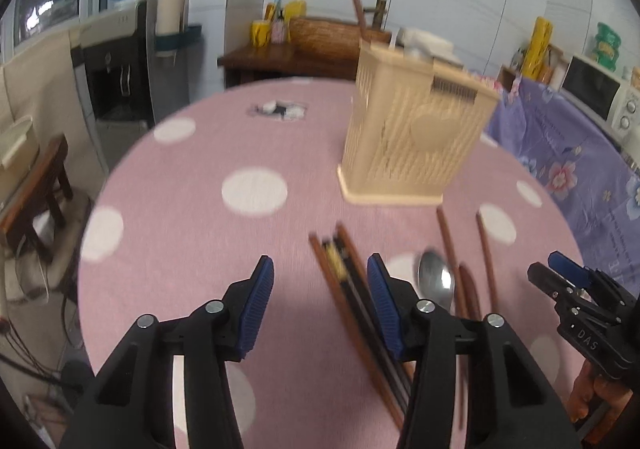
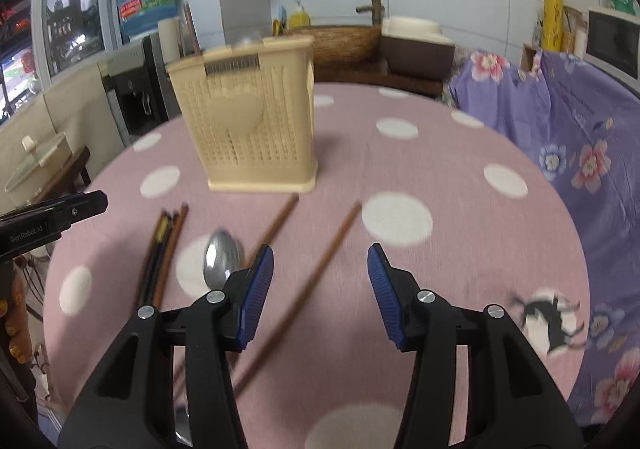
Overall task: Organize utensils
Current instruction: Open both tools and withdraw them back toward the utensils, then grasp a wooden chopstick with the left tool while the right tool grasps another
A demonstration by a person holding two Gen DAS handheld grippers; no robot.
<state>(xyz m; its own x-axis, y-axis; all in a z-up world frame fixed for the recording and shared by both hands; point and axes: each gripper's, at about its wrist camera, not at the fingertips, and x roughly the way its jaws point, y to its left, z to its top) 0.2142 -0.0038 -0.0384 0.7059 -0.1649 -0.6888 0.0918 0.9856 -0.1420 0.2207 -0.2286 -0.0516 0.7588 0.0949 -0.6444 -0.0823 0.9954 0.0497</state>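
Left gripper point(image 1: 320, 289) sits nearest the lens, jaws apart, nothing between the pads; only pink dotted cloth of the counter point(image 1: 192, 209) shows in the gap. Just right of that gap lies a bundle of chopsticks point(image 1: 344, 281), dark and brown together, long axis running away from the camera and leaning slightly left at the far end; the right-hand pad partly covers it. Next rightward: a steel spoon point(image 1: 436, 281), bowl pointing away, handle hidden under the gripper body. Further right, two loose brown chopsticks point(image 1: 486, 257), roughly parallel, tips toward the beige utensil holder point(image 1: 412, 137), which stands upright beyond everything. Right gripper point(image 2: 320, 289) is also apart and empty; in its own view one loose chopstick point(image 2: 304, 293) crosses diagonally into its gap, the spoon just left. Judgement: bundle is nearer the left gripper, loose chopstick nearer the right; each needs closing across the stick's long axis.
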